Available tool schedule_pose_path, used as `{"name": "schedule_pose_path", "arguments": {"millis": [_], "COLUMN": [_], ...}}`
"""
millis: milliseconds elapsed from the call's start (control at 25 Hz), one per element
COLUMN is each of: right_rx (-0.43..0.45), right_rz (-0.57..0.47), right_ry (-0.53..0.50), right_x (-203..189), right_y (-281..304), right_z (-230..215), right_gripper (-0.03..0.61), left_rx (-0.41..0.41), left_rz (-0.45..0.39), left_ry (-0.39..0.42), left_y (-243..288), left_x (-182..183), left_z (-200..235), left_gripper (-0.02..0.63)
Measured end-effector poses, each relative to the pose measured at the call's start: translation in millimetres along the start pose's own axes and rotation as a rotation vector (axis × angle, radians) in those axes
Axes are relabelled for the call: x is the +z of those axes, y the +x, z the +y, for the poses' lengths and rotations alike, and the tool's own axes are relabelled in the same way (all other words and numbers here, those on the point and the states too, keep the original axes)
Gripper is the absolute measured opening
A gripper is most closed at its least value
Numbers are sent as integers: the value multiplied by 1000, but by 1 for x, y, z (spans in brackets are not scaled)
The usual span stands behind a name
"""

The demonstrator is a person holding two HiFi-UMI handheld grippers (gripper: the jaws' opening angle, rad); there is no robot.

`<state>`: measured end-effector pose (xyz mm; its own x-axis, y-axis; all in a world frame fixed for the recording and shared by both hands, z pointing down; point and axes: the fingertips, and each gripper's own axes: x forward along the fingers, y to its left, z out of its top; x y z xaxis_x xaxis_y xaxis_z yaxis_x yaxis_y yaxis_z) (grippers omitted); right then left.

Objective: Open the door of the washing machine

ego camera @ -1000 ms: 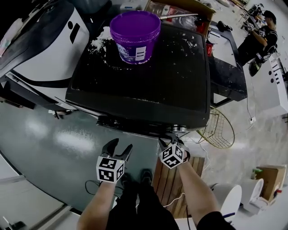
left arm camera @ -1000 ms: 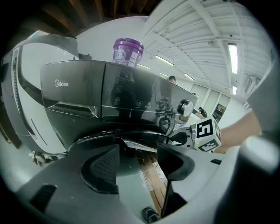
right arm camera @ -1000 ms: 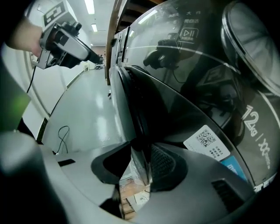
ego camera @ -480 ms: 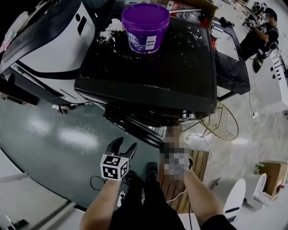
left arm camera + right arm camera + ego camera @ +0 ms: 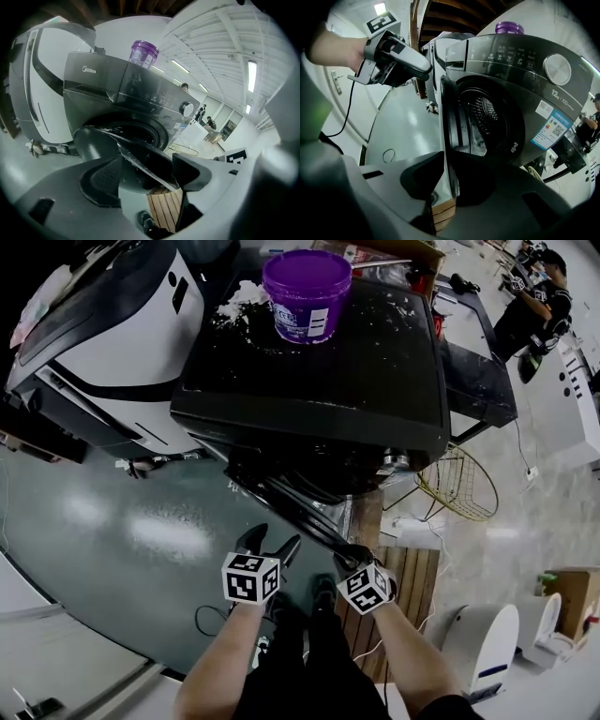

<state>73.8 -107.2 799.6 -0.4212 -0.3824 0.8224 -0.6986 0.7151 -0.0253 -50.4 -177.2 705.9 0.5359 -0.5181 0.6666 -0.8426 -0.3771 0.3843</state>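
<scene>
— Two handheld grippers sit low in the head view. Where do they stand against the washing machine (image 5: pixel 309 381)?
— The left gripper (image 5: pixel 270 547) is between 6 and 7 o'clock and the right gripper (image 5: pixel 354 557) is at 5 o'clock. Both are at the outer edge of the door (image 5: pixel 291 507), which stands swung out from the dark machine's front toward the person. A purple bucket (image 5: pixel 307 282) sits on the machine's top at 12 o'clock, and another person (image 5: pixel 536 298) works at 1 o'clock.
— And the left gripper view?
— Its jaws are wide apart and have just been opening. The door's rim (image 5: pixel 140 157) shows in the gap between them, running from 9 toward 5 o'clock, but neither pad presses on it. The bucket (image 5: pixel 143 51) shows at 12 o'clock, on top of the machine.
— The right gripper view?
— Its jaws have just been closing and pinch the door's edge (image 5: pixel 449 122) near 6 o'clock, one pad on each face. The door rises upright toward 12 o'clock. The drum (image 5: pixel 485 117) lies open just beside it toward 3 o'clock, with a round dial (image 5: pixel 557 69) at 2 o'clock. The left gripper hangs at 10 o'clock, near the door's top edge; whether it touches is unclear.
</scene>
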Motion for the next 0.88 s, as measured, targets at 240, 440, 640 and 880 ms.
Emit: {"name": "schedule_pose_path", "arguments": {"millis": [240, 440, 640, 880], "right_rx": [113, 135, 91, 86], "right_rz": [-14, -62, -156, -230], "right_ry": [37, 19, 54, 44], "right_x": [-6, 10, 45, 87], "right_y": [-23, -45, -72, -101], "right_z": [42, 54, 42, 41], "right_gripper": [84, 86, 86, 86], "left_rx": [15, 39, 104, 157], "left_rz": [35, 79, 98, 165], "left_ry": [-16, -66, -67, -26], "left_y": [0, -1, -13, -34], "left_x": [-12, -30, -43, -71], "left_z": [-4, 0, 13, 36], "left_gripper": [348, 348, 344, 290]}}
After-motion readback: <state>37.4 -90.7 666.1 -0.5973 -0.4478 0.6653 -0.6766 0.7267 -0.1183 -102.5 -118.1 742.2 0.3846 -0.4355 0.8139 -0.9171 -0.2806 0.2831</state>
